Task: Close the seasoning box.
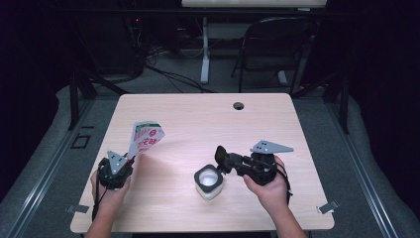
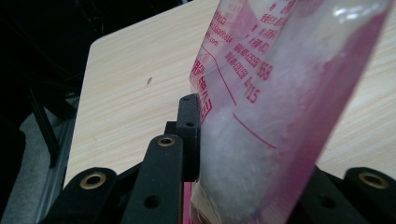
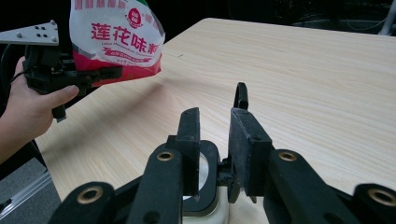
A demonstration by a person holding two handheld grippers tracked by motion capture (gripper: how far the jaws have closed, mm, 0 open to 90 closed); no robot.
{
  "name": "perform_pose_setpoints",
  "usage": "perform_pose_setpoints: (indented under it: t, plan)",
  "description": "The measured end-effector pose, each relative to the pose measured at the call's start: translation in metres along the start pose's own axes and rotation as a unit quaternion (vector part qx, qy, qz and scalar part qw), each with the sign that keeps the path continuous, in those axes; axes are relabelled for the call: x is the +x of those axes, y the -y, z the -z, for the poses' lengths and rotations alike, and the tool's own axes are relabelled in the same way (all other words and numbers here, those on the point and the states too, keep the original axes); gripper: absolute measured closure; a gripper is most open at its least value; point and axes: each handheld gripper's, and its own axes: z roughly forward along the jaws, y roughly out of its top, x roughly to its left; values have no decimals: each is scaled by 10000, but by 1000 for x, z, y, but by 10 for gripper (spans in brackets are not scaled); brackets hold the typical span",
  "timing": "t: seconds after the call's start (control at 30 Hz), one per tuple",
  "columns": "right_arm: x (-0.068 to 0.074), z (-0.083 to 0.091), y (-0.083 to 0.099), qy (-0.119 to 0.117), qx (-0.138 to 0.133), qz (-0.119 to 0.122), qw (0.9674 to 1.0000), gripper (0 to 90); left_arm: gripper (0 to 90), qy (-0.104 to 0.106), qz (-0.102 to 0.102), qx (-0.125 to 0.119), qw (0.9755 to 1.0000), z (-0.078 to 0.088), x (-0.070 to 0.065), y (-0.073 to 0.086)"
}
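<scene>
A: Two grippers are seen over the table (image 1: pixel 198 119), whose pale top is mostly bare. How is the room for moving judged?

B: Wide open ground is left behind and between the hands. The near edge lies just below both forearms, and the far side is marked by a small cable hole (image 1: pixel 238 105), well apart from everything.

A: And the bag?

B: The seasoning bag (image 1: pixel 144 137) is held up off the table at the left, clamped by the left gripper (image 1: pixel 130 159) at its lower end, with the rest rising tilted above the jaws. In the left gripper view the film (image 2: pixel 280 93) is seen pressed between the pads, white powder showing through it. It is judged soft, light and slippery; a grip low down, where the powder is packed, is judged firmer than one on loose film higher up.

A: The jar?

B: A small white jar (image 1: pixel 208 182) with a dark flip lid (image 1: pixel 220 155) stands near the middle, toward the near edge. The lid is caught between the jaws of the right gripper (image 1: pixel 224 159), which are drawn in on it; the right gripper view shows the lid (image 3: pixel 241 95) standing up just past the pads. The jar is judged rigid but light and easily tipped, so the hinged lid is best eased gently.
</scene>
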Motion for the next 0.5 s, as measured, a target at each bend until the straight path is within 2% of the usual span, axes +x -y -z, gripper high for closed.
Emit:
perform_pose_setpoints:
  t: [0.17,0.23,0.33,0.5]
  plan:
    - [0,-1,0,39,-3,3,10000,758,764,-106,60,23,9999,0,5,3]
    - [0,0,-1,28,-6,8,10000,765,763,-124,17,47,9999,1,7,4]
    - [0,1,-2,9,-50,3,10000,776,763,-300,-96,125,9994,1,10,5]
    - [-2,5,-5,40,-112,1,9999,791,762,-375,0,221,9991,-1,14,9]
